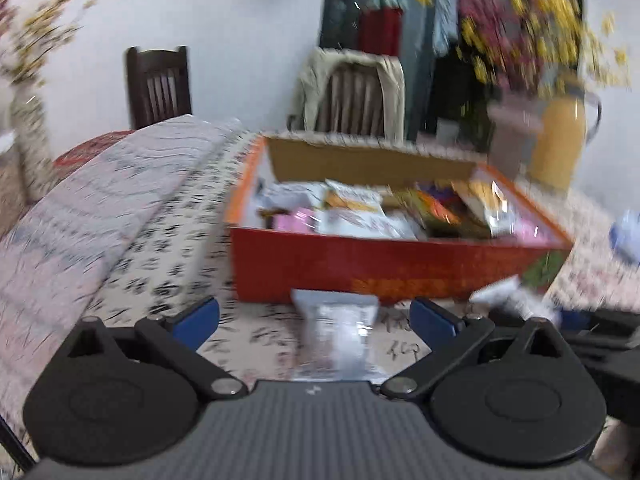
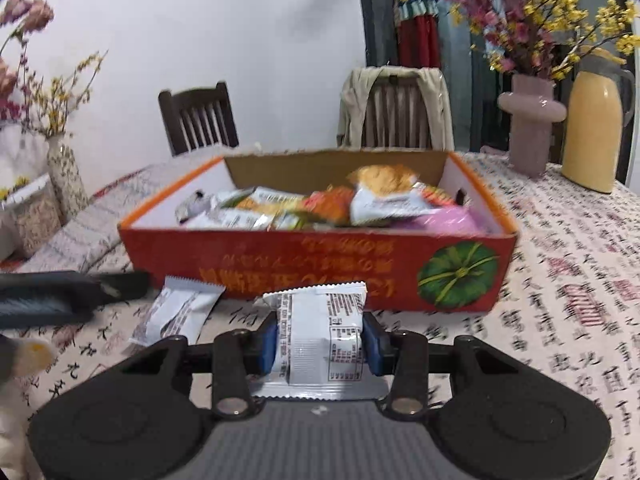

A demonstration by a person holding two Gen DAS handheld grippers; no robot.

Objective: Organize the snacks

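Snacks already fill the orange box [image 2: 316,268], and 2 white packets still lie on the tablecloth [image 2: 560,280] in front of it. Furthest left, the left gripper [image 1: 316,318] stands released, its blue pads wide apart with a white packet [image 1: 336,340] lying loose between them. To do its step well, it should centre on the packet, then close across the width. To the right, the right gripper [image 2: 320,340] is clenched on the second packet [image 2: 320,336]; judging by the box's wall, the packet needs lifting clear of the rim before release. Only the right wrist view is sharp, showing the pumpkin print and packet label; the left view is blurred.
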